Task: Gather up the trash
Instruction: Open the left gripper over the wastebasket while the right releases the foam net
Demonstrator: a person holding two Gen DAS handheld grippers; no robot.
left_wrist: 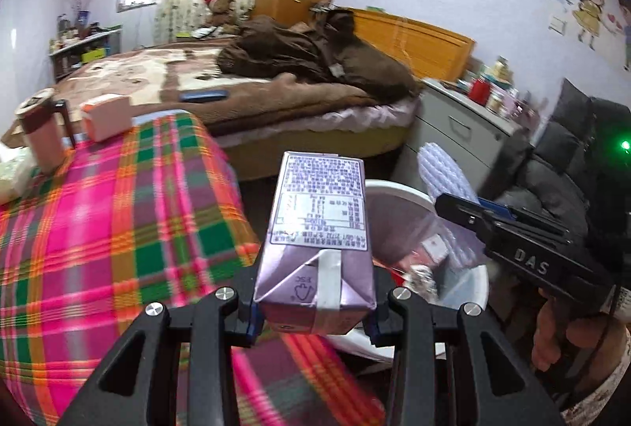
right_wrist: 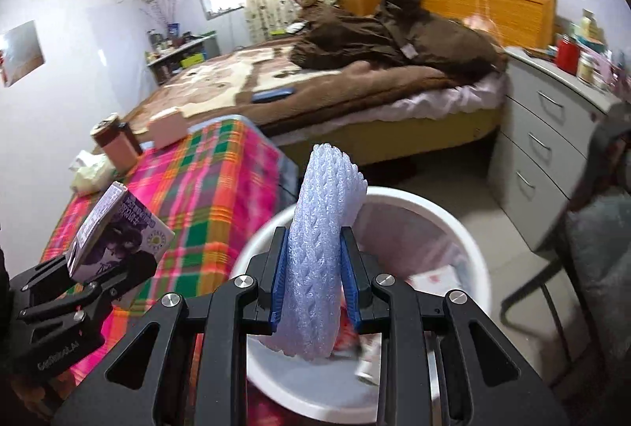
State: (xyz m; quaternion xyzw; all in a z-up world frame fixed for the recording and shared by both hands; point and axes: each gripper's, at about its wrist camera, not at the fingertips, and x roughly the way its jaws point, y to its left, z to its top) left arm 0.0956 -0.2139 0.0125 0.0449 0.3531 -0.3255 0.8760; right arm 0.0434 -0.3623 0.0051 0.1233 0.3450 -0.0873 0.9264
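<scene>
Carton: the purple drink carton [left_wrist: 315, 248] is pinched at its folded end by the left gripper [left_wrist: 313, 311], jaws narrowed onto its sides. It hangs past the edge of the plaid tablecloth [left_wrist: 118, 229], just short of the white bin [left_wrist: 465, 284].
Carton's long axis: runs straight out along the fingers, printed panel up, free end pointing away and slightly over the bin's near rim.
Foam sleeve: the white foam net [right_wrist: 315, 260] is squeezed between the blue pads [right_wrist: 278, 280] of the right gripper [right_wrist: 315, 284], standing upright with its lower end already inside the bin's mouth.
Bin: wrappers and scraps lie in it already.
Risk, carton: held only by its end, it could pivot or slip; let go here, I'd guess it clips the rim and falls to the floor.
Risk, foam: light and springy, it may cling to a pad or bounce out.
Risk, crowding: both tools near one bin could knock together.
</scene>
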